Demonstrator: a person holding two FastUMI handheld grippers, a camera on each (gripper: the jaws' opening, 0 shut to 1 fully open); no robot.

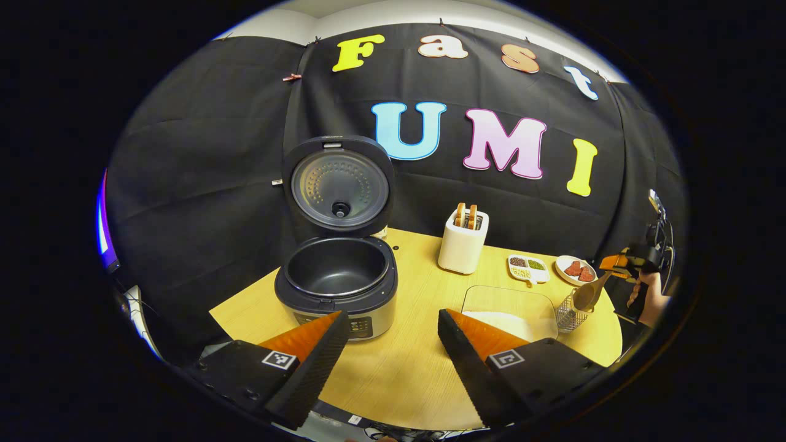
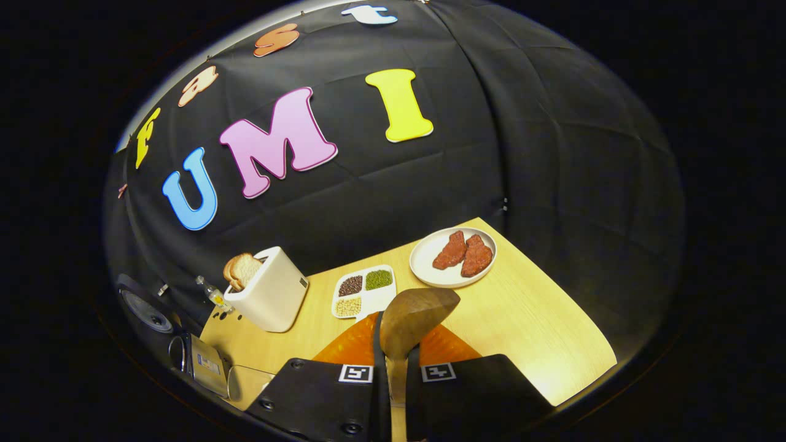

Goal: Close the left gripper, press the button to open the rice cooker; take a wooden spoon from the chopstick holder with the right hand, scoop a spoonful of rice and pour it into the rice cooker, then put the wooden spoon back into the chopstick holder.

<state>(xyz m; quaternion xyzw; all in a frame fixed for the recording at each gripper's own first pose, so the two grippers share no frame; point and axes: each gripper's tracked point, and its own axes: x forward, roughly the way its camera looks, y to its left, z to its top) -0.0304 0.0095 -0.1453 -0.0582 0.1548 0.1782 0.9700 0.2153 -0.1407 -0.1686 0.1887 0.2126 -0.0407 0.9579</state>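
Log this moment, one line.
rice cooker: lid open | left gripper: open | right gripper: shut on wooden spoon

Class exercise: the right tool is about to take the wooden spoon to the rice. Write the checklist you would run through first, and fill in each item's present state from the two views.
1. Rice cooker lid open: ok.
2. Inner pot unobstructed: ok.
3. Right tool shut on the wooden spoon: ok.
4. Spoon clear of the chopstick holder: cannot tell; its bowl sits just above the rim.
5. Rice in the clear container: ok, white grains visible.
6. Left tool out of the scooping path: not ok; it hangs open between cooker and container.
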